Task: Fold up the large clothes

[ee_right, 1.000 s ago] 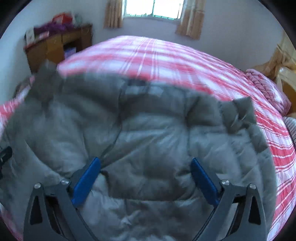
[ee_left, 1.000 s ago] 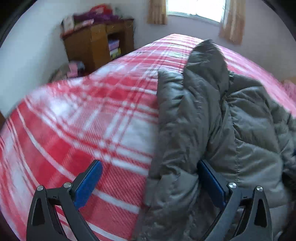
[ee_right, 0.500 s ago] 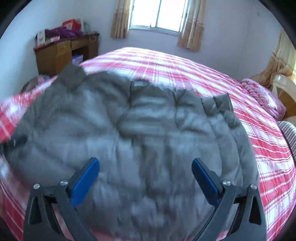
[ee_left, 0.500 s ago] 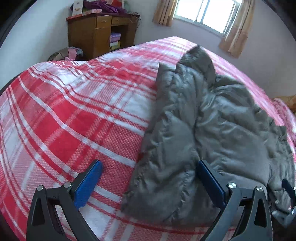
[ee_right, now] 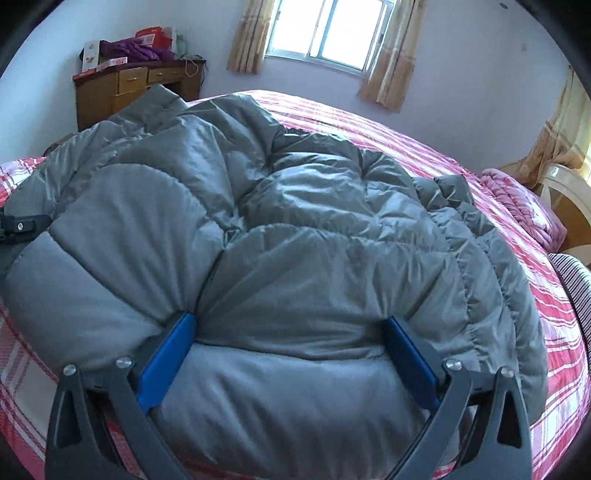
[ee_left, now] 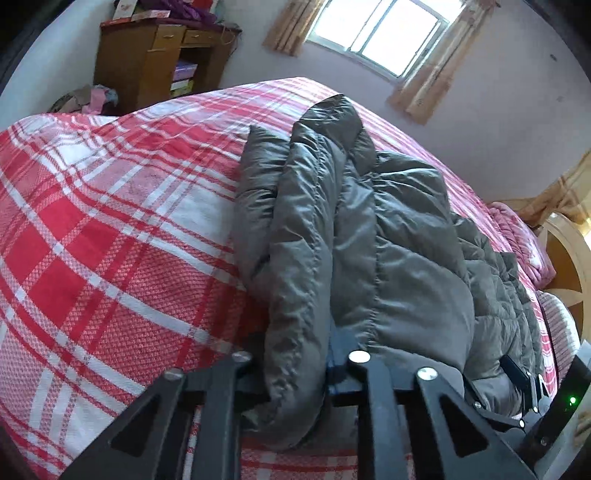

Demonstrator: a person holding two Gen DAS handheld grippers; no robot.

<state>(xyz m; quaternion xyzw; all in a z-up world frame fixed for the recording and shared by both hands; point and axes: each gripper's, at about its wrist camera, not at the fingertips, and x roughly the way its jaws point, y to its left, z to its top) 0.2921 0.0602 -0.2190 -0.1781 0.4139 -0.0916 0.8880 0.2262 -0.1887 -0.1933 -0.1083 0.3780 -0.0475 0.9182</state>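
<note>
Left claw [ee_left: 295, 373] clenched on the near edge of the grey puffer jacket [ee_left: 388, 236] lying on the plaid bed [ee_left: 110, 229], right claw [ee_right: 291, 354] spread wide against its bulk without gripping, so lifting now could drag the slippery padding lopsided.

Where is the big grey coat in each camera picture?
Left wrist: grey coat lies center-right on the red plaid bed, its near edge pinched by the left gripper.
Right wrist: the coat fills the middle.
Shared landmark: the window.
</note>
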